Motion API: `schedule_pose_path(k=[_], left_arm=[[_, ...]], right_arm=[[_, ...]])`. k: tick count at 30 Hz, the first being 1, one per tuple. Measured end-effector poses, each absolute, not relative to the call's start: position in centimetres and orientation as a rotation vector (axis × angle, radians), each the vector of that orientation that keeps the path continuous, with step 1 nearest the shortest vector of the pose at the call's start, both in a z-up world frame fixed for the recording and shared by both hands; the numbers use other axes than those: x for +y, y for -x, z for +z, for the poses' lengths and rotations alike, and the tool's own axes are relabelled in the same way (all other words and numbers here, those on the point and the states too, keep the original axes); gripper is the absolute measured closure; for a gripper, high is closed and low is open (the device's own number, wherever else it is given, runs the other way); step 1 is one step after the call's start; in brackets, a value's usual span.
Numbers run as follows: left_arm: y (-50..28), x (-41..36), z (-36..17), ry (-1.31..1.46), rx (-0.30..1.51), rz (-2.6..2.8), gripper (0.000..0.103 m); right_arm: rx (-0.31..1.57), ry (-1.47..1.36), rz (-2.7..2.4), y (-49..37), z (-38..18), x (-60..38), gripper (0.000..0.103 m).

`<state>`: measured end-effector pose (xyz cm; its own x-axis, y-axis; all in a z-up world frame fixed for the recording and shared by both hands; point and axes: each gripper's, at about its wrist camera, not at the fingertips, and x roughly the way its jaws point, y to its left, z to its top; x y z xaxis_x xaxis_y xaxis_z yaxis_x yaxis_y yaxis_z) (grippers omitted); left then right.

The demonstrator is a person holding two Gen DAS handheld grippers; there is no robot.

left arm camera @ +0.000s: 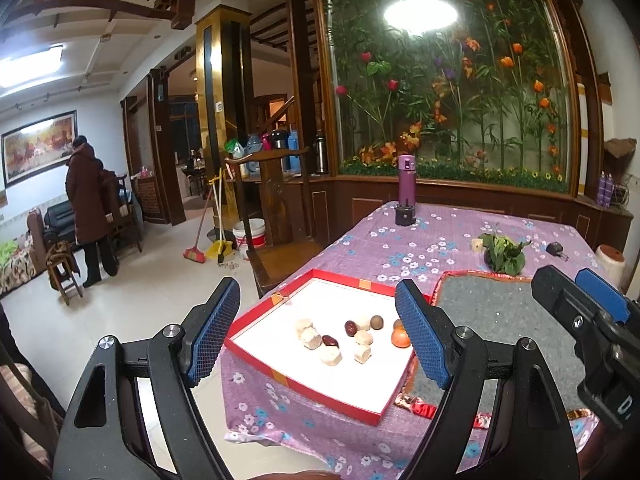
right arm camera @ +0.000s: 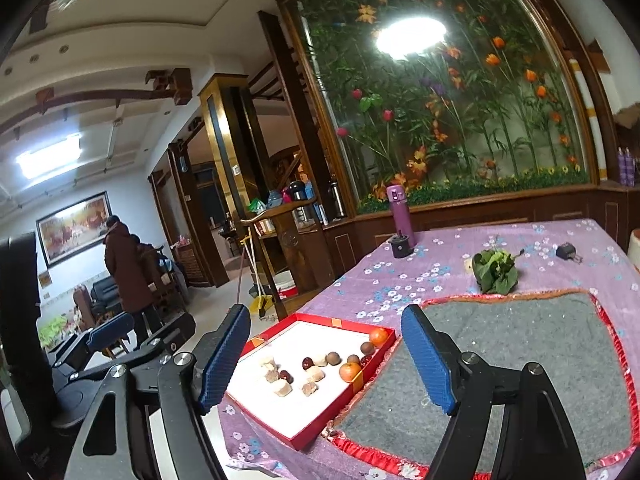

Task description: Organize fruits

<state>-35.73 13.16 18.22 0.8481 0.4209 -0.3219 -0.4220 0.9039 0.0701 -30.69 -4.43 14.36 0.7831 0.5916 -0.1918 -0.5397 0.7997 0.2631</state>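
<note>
Fruits (right arm camera: pixel 316 368) scattered in red tray (right arm camera: pixel 320 430) at table's (right arm camera: pixel 440 252) near left corner, beside grey mat (right arm camera: pixel 540 360). Left gripper (left arm camera: pixel 316 336) spread wide, empty. Right gripper (right arm camera: pixel 324 360) likewise spread, grasping nothing, above table's near edge.

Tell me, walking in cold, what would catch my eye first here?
Probably the huge glass panel of artificial flowers glowing behind the table, with a lamp's glare on it. Next, the red-edged box at the table's near corner, holding small oranges, dark dates and pale chunks, beside a grey mat. Both open grippers, left and right, frame it.
</note>
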Motion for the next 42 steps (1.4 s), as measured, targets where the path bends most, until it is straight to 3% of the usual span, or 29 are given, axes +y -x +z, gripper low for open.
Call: schedule_pose_path(k=[42], left_arm=[[35.9,13.6,18.0,0.024,0.327,0.46,0.022]], right_arm=[[0.284,-0.151,0.639,30.6,13.8,-2.0,0.027]])
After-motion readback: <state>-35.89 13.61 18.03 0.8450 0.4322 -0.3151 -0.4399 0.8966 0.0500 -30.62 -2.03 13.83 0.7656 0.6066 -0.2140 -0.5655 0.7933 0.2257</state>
